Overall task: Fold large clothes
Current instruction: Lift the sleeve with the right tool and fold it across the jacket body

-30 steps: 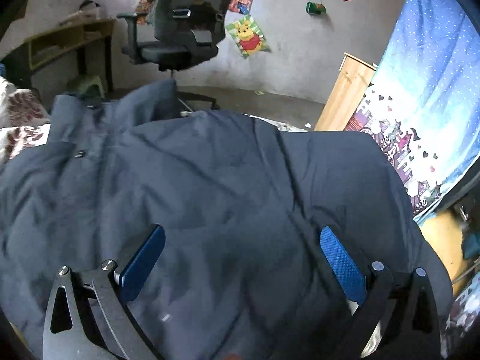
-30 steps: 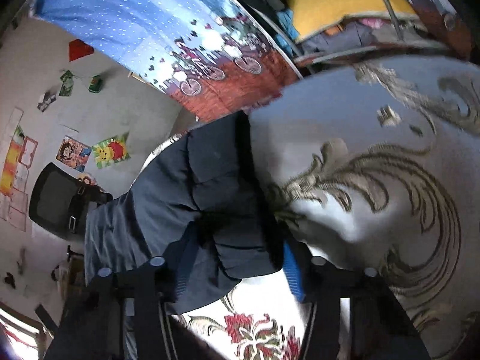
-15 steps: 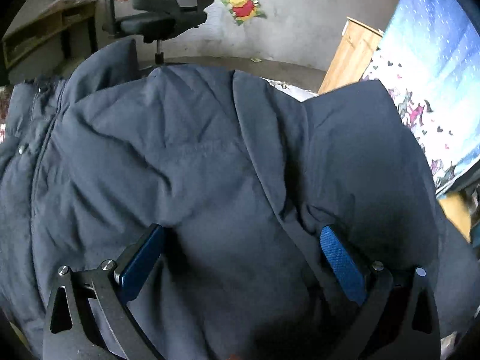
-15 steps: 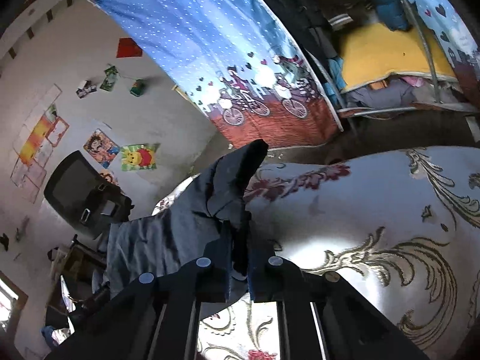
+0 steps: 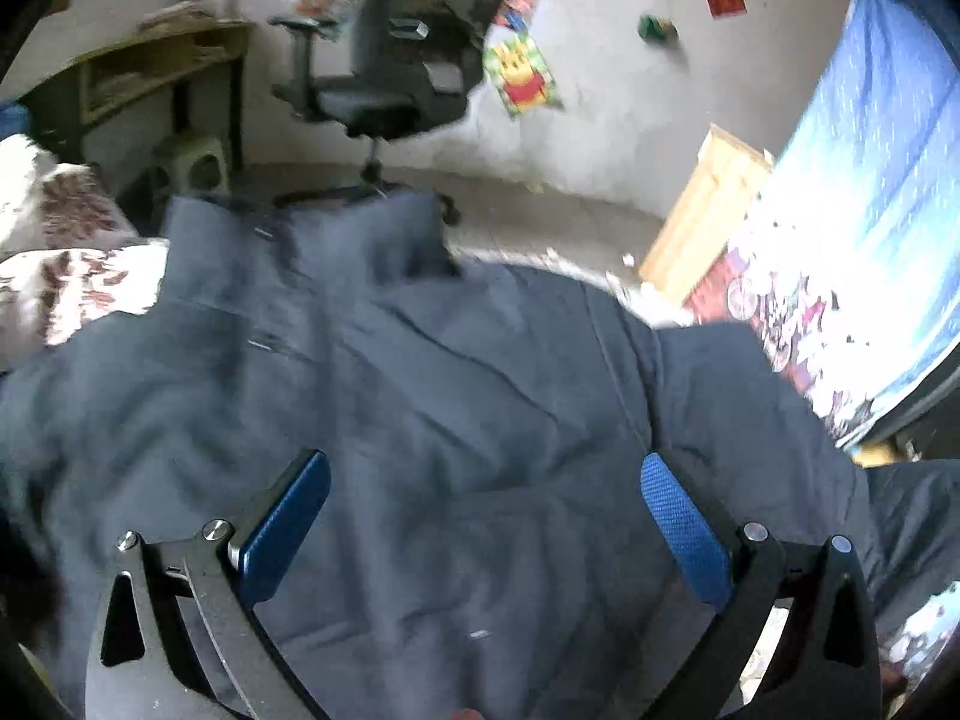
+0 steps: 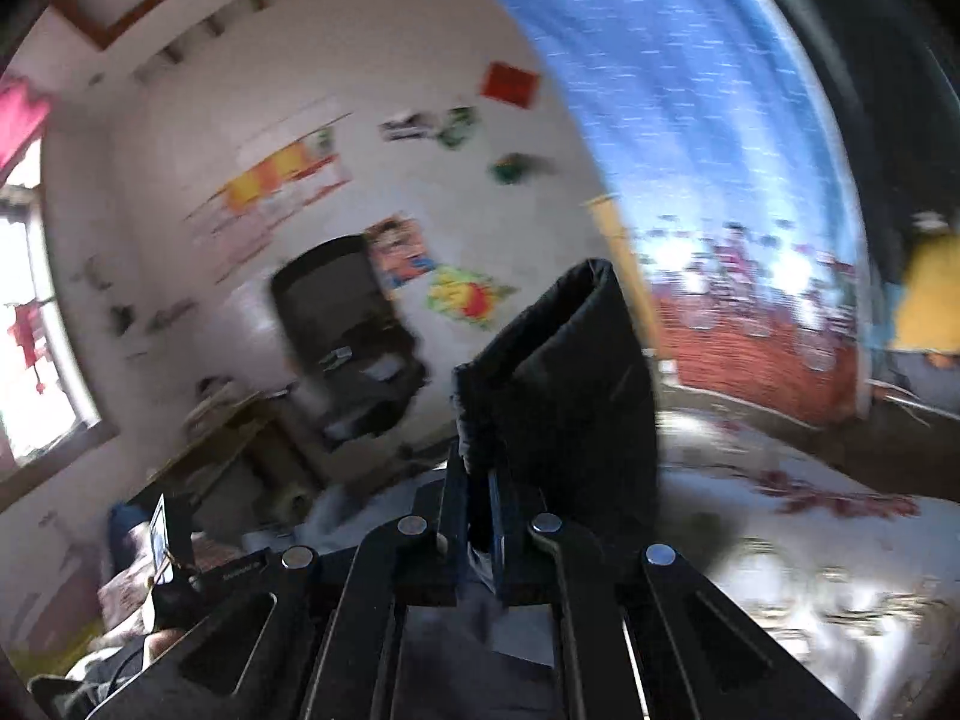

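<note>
A large dark blue-grey padded jacket (image 5: 420, 420) lies spread over the bed and fills most of the left wrist view, collar toward the far side. My left gripper (image 5: 480, 516) hovers over its middle, jaws wide apart, blue pads (image 5: 282, 528) clear of the cloth. In the right wrist view my right gripper (image 6: 478, 504) is shut on the cuff end of the jacket's sleeve (image 6: 570, 384). The sleeve end stands up above the jaws, lifted well over the bed. Where the sleeve joins the body is hidden.
The bed has a white cover with red flowers (image 6: 810, 516). A black office chair (image 5: 396, 60) and a desk (image 5: 150, 72) stand by the far wall. A wooden cabinet (image 5: 702, 210) and a blue patterned curtain (image 5: 858, 180) are on the right.
The right gripper closed on the sleeve end, rose from the bed and rolled upright. The left gripper dipped toward the jacket, then drew back, still wide apart.
</note>
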`<state>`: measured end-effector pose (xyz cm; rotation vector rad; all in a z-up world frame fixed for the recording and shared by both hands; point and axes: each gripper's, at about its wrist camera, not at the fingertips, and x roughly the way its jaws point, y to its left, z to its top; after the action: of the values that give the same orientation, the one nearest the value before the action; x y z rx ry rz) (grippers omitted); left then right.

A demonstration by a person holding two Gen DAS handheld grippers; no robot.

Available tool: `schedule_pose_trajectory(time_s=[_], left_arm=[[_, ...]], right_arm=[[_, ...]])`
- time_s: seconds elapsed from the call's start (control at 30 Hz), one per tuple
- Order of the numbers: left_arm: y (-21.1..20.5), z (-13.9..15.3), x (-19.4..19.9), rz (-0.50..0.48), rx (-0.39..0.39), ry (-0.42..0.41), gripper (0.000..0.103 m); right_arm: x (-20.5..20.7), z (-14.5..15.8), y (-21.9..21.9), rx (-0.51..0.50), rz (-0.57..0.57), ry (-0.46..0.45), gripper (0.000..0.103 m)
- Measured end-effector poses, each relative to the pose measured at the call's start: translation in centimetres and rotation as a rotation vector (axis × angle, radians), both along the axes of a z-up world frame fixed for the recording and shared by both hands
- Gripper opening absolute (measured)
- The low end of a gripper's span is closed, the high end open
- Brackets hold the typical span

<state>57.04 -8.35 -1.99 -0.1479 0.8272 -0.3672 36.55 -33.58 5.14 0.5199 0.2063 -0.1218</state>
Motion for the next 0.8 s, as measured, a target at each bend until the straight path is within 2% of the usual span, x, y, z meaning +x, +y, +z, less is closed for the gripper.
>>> schedule_pose_trajectory(time_s=[0.13,0.27,0.47,0.7,0.73,0.77,0.8], left_arm=[[5.7,3.4,-1.4,0.030,-0.048,-0.021,0.102],[10.7,5.6,-3.1,0.077,-0.053,-0.037,0.102],[17.7,7.9,-6.6,0.145,-0.041,-0.056,0.102],[22.5,7.6,-8.5,0.176,-0.140,-0.035,0.102],[23.0,7.4,-8.4,0.171,-0.157,-0.031,0.102],[23.4,7.1,-8.6,0.163,-0.173,-0.027,0.102],[23.6,6.7,-8.6,0.151,-0.187,-0.023,0.102]], right_arm=[[3.1,1.9,5.8,-0.067,0.155,-0.024,0.006],[5.4,2.5,13.0,-0.149,0.307,-0.034,0.006],[8.9,0.2,21.6,-0.177,0.521,0.013,0.007],[12.3,-4.0,28.9,-0.091,0.749,0.148,0.013],[12.5,-4.5,29.2,-0.076,0.780,0.168,0.016],[12.8,-5.1,29.8,-0.060,0.818,0.192,0.023],[12.6,-5.5,30.1,-0.056,0.841,0.213,0.040]])
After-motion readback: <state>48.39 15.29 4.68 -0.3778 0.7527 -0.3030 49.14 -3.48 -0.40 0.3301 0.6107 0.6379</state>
